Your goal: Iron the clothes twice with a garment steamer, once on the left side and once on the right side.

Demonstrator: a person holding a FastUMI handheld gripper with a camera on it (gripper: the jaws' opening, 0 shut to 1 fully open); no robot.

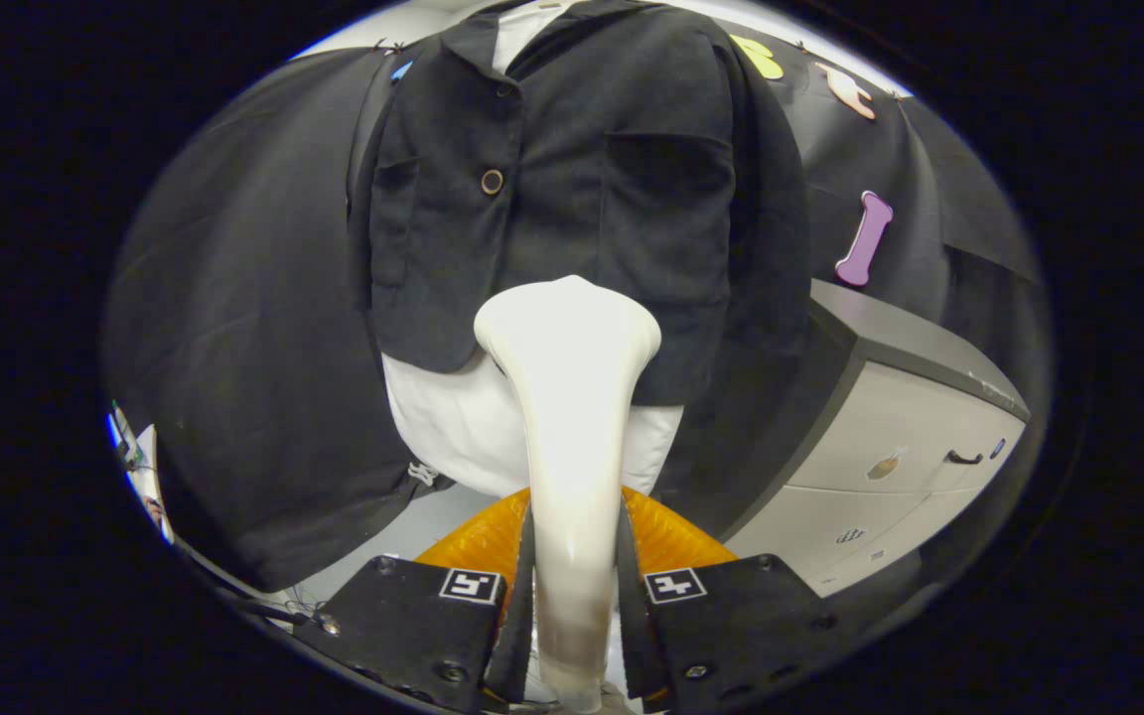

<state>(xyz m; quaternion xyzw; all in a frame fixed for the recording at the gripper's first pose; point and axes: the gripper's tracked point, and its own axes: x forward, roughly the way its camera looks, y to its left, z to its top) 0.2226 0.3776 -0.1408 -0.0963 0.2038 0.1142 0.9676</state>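
Two tongs fingers clenched on white steamer, head against black jacket, no legible writing

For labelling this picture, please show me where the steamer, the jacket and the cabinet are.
steamer (572,437): gripper view, on its white neck, gripped between the fingers.
jacket (622,199): gripper view, on the dark front panel.
cabinet (900,427): gripper view, on the pale drawer front.
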